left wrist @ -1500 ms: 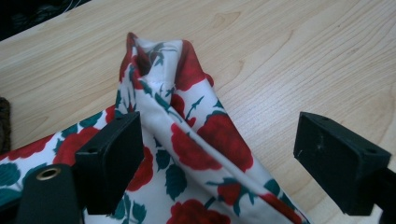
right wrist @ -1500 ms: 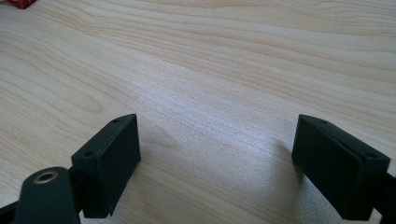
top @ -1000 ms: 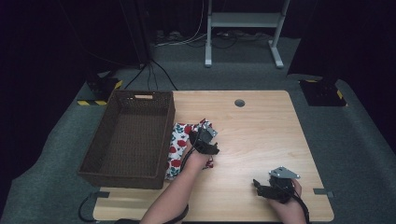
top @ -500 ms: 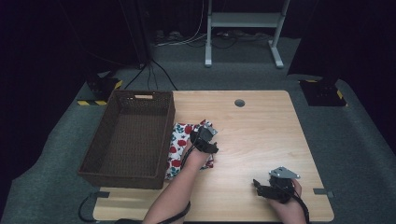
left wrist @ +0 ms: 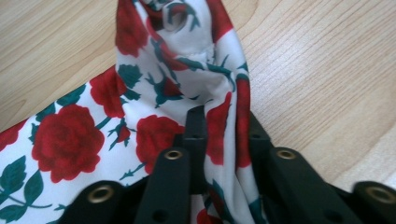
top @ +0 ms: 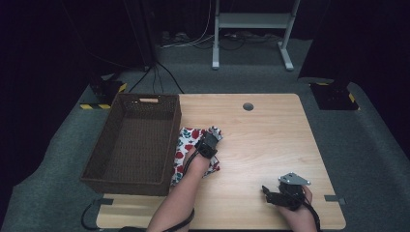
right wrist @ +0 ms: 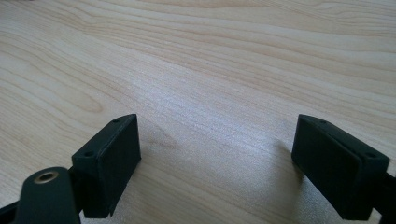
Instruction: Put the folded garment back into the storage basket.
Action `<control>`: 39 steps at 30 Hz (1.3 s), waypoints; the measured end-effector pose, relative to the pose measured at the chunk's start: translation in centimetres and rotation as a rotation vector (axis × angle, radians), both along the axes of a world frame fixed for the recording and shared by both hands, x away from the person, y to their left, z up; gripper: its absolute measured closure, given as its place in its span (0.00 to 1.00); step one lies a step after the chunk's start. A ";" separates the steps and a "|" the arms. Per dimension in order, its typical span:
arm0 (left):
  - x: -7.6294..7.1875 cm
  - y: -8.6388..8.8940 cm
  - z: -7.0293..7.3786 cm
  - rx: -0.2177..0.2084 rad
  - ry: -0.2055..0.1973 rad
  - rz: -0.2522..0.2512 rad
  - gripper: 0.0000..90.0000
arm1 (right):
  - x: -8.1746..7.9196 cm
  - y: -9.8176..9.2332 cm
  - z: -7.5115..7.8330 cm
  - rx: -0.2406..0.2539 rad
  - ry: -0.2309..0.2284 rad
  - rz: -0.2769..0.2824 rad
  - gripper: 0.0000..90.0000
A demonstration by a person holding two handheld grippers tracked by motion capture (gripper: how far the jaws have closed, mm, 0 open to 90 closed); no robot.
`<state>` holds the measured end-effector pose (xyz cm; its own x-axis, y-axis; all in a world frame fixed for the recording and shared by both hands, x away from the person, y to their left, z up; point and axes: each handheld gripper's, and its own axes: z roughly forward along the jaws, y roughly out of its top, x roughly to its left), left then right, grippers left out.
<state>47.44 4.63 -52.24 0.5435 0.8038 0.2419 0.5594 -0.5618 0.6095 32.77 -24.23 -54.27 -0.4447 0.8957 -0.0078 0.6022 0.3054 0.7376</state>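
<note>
A white cloth printed with red roses (top: 186,147) (left wrist: 70,140) lies on the wooden table (top: 261,140) just right of the wicker basket. My left gripper (top: 209,144) (left wrist: 224,130) rests on the cloth's far right part; its jaws have just been closing and now pinch a bunched fold of the fabric between them. Near the table's front right, my right gripper (top: 270,193) (right wrist: 217,154) sits low over bare wood with its jaws wide apart and nothing between them.
A dark brown wicker basket (top: 116,145) stands at the table's left side, touching the cloth's edge. A round cable hole (top: 248,106) is at the back of the table. A metal stand (top: 251,29) rises beyond the table.
The left gripper's jaws have closed onto a fold of the rose cloth. The right hand has stayed where it was.
</note>
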 end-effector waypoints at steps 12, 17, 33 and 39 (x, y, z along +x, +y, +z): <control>-1.0 0.1 0.7 -0.042 -0.060 0.011 0.91 | 0.0 0.0 0.0 0.000 0.000 0.000 0.17; -1.7 0.1 1.3 -0.089 -0.098 -0.006 0.91 | 0.0 0.0 0.0 0.000 0.000 0.001 0.17; -4.1 1.1 3.9 -0.261 -0.220 -0.056 0.91 | 0.0 0.1 0.0 -0.005 0.002 0.006 0.15; -5.0 1.5 5.0 -0.314 -0.262 -0.081 0.92 | 0.1 0.1 -0.1 -0.011 0.012 0.032 0.09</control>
<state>42.41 6.11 -47.29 0.5604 0.8179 0.1306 0.3244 -0.3619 0.8739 32.87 -24.08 -54.32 -0.4729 0.8810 -0.0118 0.6010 0.3323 0.7269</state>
